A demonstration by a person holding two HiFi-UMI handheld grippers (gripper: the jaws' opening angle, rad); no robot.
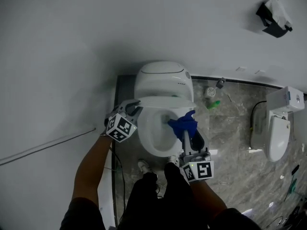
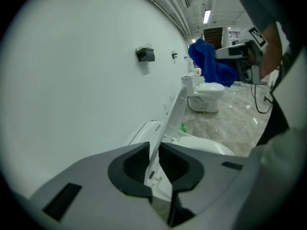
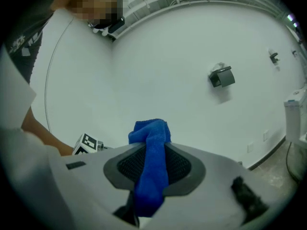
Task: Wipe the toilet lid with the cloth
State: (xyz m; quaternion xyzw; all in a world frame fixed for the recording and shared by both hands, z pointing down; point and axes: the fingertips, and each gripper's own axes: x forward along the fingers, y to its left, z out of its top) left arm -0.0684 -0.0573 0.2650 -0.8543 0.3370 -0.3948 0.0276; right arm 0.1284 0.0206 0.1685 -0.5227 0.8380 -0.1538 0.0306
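The white toilet (image 1: pixel 160 78) stands against the wall with its bowl (image 1: pixel 156 131) uncovered. Its lid (image 1: pixel 165 101) is raised and looks tilted in the left gripper view (image 2: pixel 171 119). My left gripper (image 1: pixel 135 108) is at the lid's left edge, and that thin edge sits between its pads (image 2: pixel 152 164), which press on it. Over the bowl's right side, my right gripper (image 1: pixel 186 130) is shut on a blue cloth (image 1: pixel 183 123). The cloth (image 3: pixel 151 159) hangs folded between the jaws (image 3: pixel 152 169). In the left gripper view the cloth (image 2: pixel 211 63) is held up in the air.
A second toilet (image 1: pixel 276 128) stands to the right. A black paper holder (image 1: pixel 274 16) hangs on the white wall. A green bottle (image 1: pixel 214 104) lies on the marble floor behind the toilet. The person's shoes (image 1: pixel 144 166) are in front of the bowl.
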